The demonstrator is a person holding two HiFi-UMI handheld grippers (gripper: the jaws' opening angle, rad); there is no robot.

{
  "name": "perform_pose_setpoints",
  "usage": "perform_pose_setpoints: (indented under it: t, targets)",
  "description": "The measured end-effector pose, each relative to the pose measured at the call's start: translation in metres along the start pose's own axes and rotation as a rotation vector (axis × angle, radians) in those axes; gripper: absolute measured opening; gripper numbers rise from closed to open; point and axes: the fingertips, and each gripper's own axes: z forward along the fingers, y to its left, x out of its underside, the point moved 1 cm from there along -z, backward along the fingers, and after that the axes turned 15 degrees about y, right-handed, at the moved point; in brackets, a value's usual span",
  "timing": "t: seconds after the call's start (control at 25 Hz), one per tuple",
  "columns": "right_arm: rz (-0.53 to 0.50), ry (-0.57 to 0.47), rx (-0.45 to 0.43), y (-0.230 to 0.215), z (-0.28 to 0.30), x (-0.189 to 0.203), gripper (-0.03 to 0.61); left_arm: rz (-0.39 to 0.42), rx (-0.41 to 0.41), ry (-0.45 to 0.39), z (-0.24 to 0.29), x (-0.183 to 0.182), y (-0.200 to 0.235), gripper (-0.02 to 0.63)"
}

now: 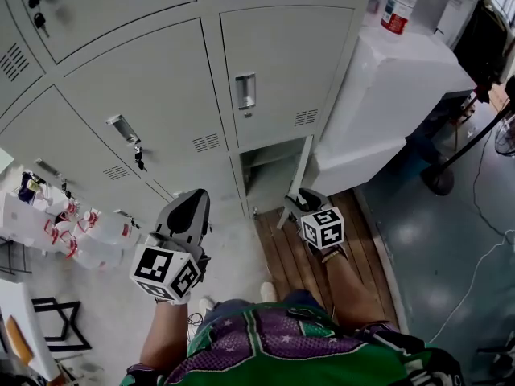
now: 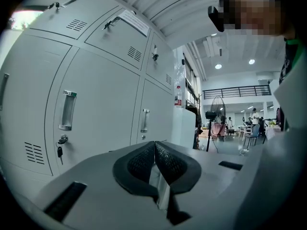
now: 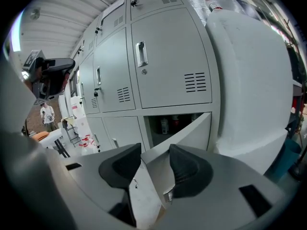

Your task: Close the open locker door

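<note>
A wall of grey lockers (image 1: pixel 161 95) fills the head view. One bottom-row locker (image 1: pixel 269 175) stands open, its door (image 1: pixel 302 167) swung out toward me. My right gripper (image 1: pixel 296 199) is at the door's free edge. In the right gripper view its jaws (image 3: pixel 154 150) stand open with the door (image 3: pixel 192 131) edge between them, and small bottles show inside the compartment (image 3: pixel 168 124). My left gripper (image 1: pixel 193 195) hangs to the left, in front of closed doors. It is shut (image 2: pixel 154 145) with nothing held.
A white cabinet (image 1: pixel 394 95) with a bottle (image 1: pixel 400 2) on top stands right beside the open locker. Wooden slats (image 1: pixel 290 252) lie under the door. A fan stand's base (image 1: pixel 438 179) and cables are at the right, white containers (image 1: pixel 88 240) at the left.
</note>
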Motion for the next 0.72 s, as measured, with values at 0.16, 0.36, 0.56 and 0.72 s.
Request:
perform_pose_setpoints:
  t: [0.16, 0.36, 0.56, 0.72]
  targets:
    - [0.002, -0.002, -0.009, 0.008, 0.01, -0.008, 0.198, -0.003, -0.008, -0.001, -0.004, 0.002, 0.013, 0.021]
    - [-0.007, 0.0, -0.021, 0.019, 0.024, -0.018, 0.199, -0.007, -0.02, 0.004, -0.01, 0.003, 0.028, 0.021]
    - [-0.03, 0.009, -0.02, 0.029, 0.04, -0.031, 0.191, -0.011, -0.036, -0.003, -0.016, 0.002, 0.047, 0.021]
    - [-0.05, 0.011, -0.017, 0.035, 0.053, -0.041, 0.183, -0.012, -0.055, -0.011, -0.021, -0.002, 0.063, 0.021]
